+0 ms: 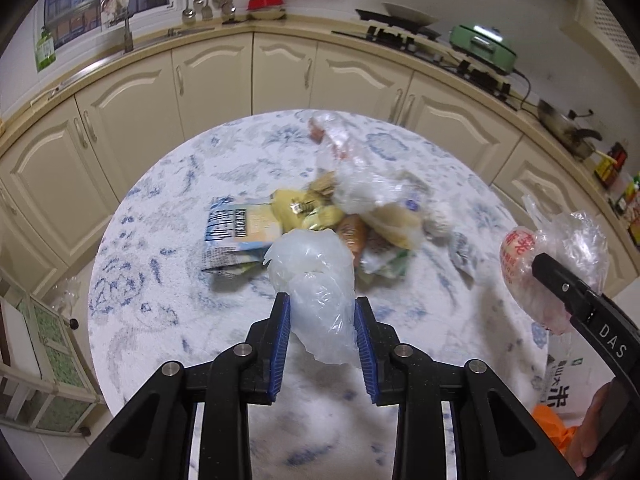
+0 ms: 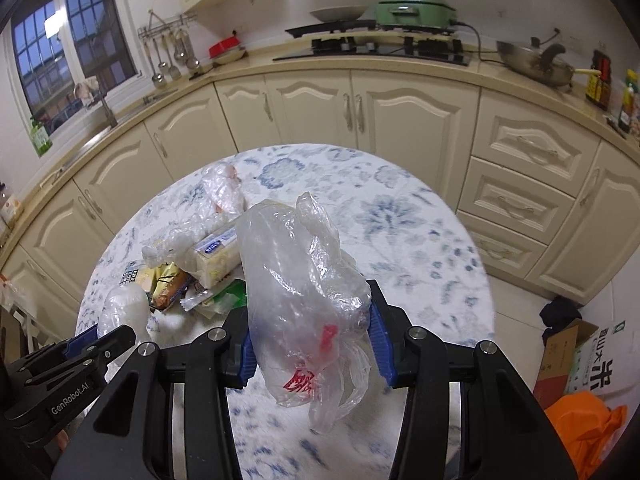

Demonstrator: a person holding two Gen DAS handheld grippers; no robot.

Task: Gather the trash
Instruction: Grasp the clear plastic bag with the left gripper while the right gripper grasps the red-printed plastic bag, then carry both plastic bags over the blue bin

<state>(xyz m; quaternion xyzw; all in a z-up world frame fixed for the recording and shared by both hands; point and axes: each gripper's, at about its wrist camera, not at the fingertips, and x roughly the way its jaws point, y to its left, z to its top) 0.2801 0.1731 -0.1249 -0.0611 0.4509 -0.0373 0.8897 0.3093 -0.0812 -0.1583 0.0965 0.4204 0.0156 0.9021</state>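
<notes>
The round bench (image 1: pixel 168 320) with its blue-flowered cloth fills the middle of both views, and the kitchen cupboards (image 2: pixel 400 120) curve behind it along the top half of each frame

On it, just above the centre of the left view, we see the biggest part of the job not yet done: a heap of rubbish (image 1: pixel 320 220) with a blue and white carton (image 1: pixel 236 228), some yellow and brown wrappers and a clear crumpled bag (image 1: pixel 360 184) lying over the far side. In the right view the same heap sits at the left middle of the frame. None of it has gone anywhere yet, as far as we can tell

Next in size, the printed bag (image 2: pixel 304 304) with red characters on it. Our right tongs (image 2: pixel 312 340) are closed on it and hold it up above the bench, in the lower middle of the right view; in the left view it shows at the right edge

Then the white bag (image 1: pixel 316 292), smaller and cloudy. Our left tongs (image 1: pixel 322 328) are pressed in on both sides of it, lifting it in front of the heap

Smallest, at the lower right corner of the right view, an orange bag (image 2: pixel 584 420) lies on the floor beside a cardboard box (image 2: pixel 560 356); we judge that is where the rubbish may be meant to go, though we cannot be sure

So we judge two pieces picked up, none yet dropped off, and most of the heap left
</notes>
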